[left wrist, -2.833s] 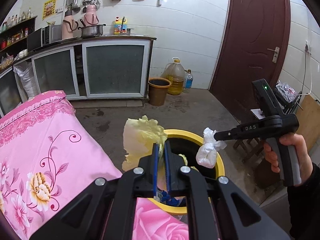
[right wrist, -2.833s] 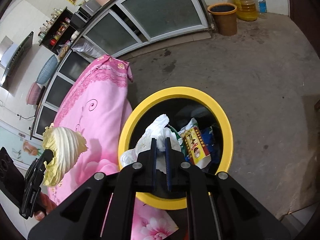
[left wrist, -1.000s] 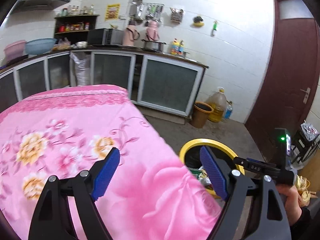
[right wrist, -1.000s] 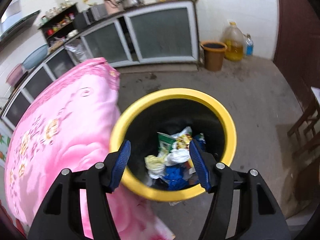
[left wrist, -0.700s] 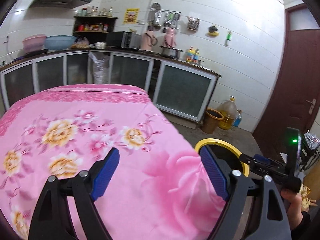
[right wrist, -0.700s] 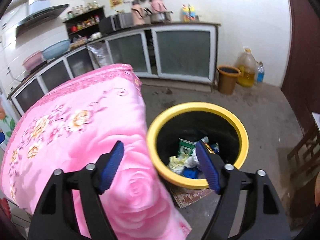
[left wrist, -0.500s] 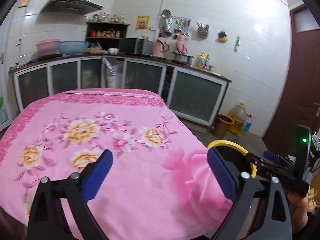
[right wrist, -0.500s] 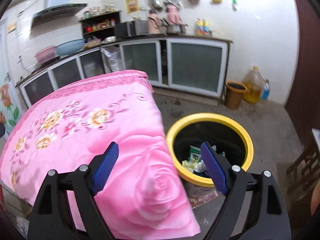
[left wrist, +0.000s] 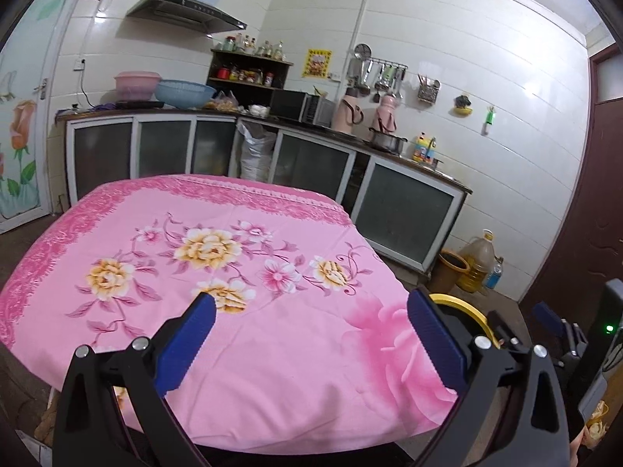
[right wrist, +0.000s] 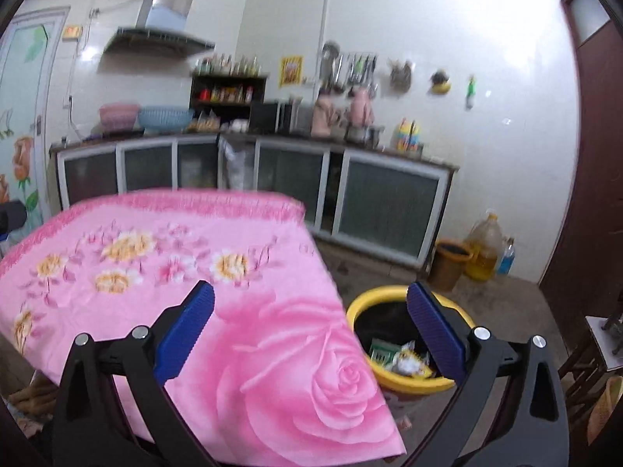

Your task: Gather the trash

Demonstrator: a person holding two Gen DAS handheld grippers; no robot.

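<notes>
A yellow-rimmed trash bin [right wrist: 405,383] stands on the floor at the table's right edge, with wrappers and other trash [right wrist: 403,358] inside. Its rim also shows in the left wrist view [left wrist: 473,311]. My left gripper [left wrist: 309,338] is open and empty, above the near edge of the table with the pink flowered cloth [left wrist: 218,272]. My right gripper [right wrist: 309,329] is open and empty, above the cloth's right corner [right wrist: 272,350] and the bin. The right gripper's body shows in the left wrist view [left wrist: 545,323]. I see no trash on the cloth.
Kitchen cabinets with glass doors [left wrist: 401,210] run along the back wall. A brown bucket [left wrist: 449,268], an oil jug [left wrist: 479,258] and a blue bottle [left wrist: 493,274] stand by them. A dark red door [left wrist: 595,214] is at the right. A wooden stool [right wrist: 595,350] stands right of the bin.
Both grippers dropped the cabbage leaf and the white wad into the bin and opened. Both have since pulled back and up from the bin, so the whole table now shows.
</notes>
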